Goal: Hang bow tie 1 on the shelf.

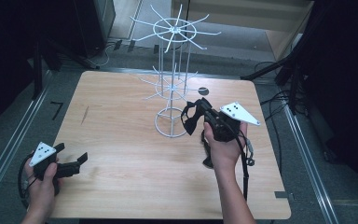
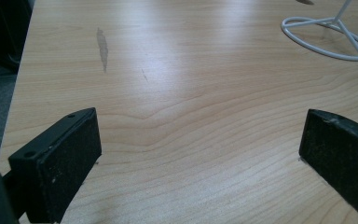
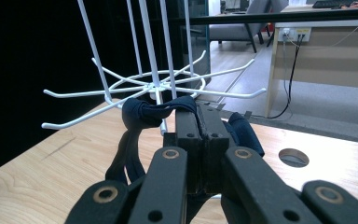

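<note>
One dark cloth band [image 3: 142, 114] pinched in right hand-held gripper [image 3: 200, 116], beside white wire rack [image 3: 154, 86].

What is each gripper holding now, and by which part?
The right gripper is shut on a dark blue fabric band, pinching one end of its loop. The left gripper is open, holding nothing.

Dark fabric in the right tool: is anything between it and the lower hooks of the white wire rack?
Nothing visible does. The right tool is shut on the dark fabric, raised just in front of the white wire rack's lower hooks; open air lies between them. The left tool sits far off, open.
</note>
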`<state>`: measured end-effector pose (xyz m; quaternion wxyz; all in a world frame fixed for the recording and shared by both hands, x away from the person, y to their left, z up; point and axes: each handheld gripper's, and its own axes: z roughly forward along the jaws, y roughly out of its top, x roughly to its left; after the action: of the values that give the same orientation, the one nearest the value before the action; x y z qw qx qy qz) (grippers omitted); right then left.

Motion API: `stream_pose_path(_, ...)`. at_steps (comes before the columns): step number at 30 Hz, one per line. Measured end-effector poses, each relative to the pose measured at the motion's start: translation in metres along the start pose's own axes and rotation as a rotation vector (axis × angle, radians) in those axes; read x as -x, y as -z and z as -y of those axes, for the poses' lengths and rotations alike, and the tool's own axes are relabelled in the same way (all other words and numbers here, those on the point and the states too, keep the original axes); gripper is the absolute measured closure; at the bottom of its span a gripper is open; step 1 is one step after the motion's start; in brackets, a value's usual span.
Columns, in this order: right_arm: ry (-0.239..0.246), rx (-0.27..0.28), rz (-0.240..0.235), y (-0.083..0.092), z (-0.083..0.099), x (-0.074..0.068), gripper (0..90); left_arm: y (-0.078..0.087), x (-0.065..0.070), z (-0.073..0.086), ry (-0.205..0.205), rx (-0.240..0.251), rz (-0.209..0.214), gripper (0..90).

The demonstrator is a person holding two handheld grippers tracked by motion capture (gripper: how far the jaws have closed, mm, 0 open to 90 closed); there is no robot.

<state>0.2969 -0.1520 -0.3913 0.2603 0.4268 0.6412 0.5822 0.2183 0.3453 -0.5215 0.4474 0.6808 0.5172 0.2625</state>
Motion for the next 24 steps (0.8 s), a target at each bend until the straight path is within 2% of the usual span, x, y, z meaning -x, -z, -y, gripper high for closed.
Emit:
stream_pose_path(19,0.009,-0.062,0.02,-0.028,0.007,0.004,89.4,0.0,0.0,0.0,-0.002,0.004,-0.002,0.0)
stream_pose_path(24,0.01,-0.064,0.013,-0.034,0.008,0.003,89.4,0.0,0.0,0.0,-0.004,0.0,-0.001,0.0)
